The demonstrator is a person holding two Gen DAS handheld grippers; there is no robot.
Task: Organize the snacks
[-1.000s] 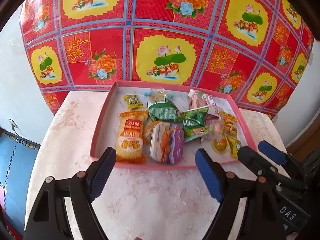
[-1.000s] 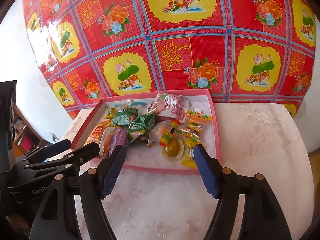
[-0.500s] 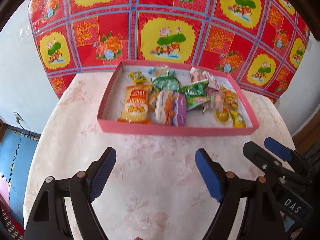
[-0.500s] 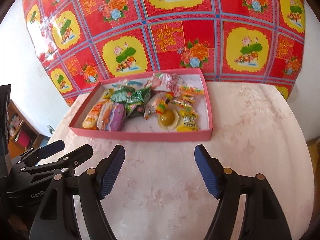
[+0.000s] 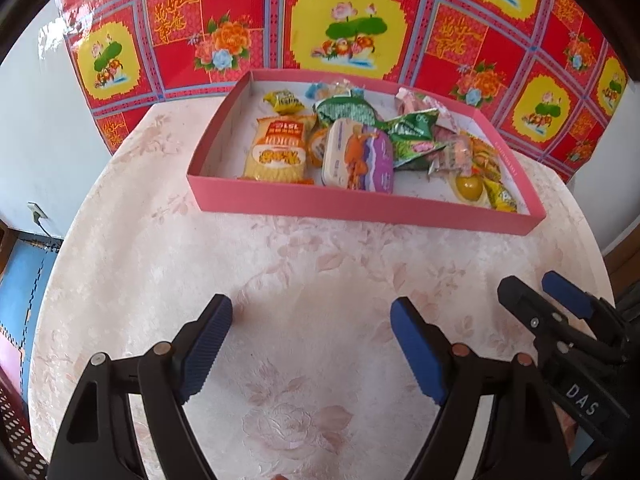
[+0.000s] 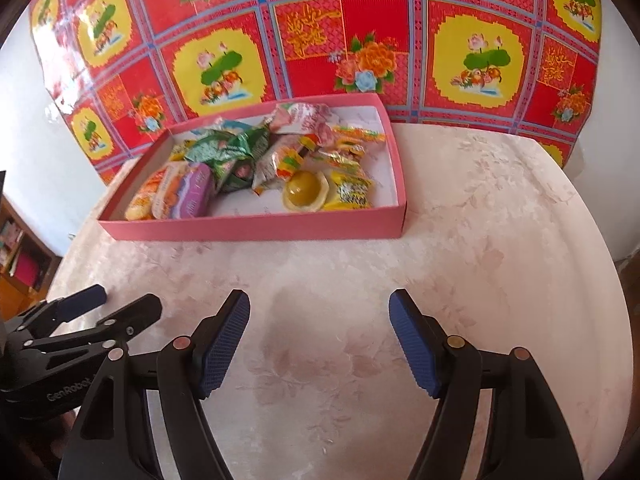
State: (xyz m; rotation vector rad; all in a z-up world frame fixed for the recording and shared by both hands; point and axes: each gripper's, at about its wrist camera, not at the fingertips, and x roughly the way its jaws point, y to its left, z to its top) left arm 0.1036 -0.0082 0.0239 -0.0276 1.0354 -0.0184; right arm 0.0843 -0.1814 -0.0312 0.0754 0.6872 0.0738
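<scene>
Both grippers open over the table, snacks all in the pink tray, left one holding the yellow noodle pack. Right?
Not quite. The left gripper holds nothing: in the left wrist view its jaws stand open over the bare table, and the yellow noodle pack lies in the pink tray. The right gripper is open too.

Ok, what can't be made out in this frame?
- Left wrist view: pink tray near wall hides the snack bottoms.
- Either view: print on the green packets is too small to read.
- Right wrist view: left gripper is cut off by the edge.
</scene>
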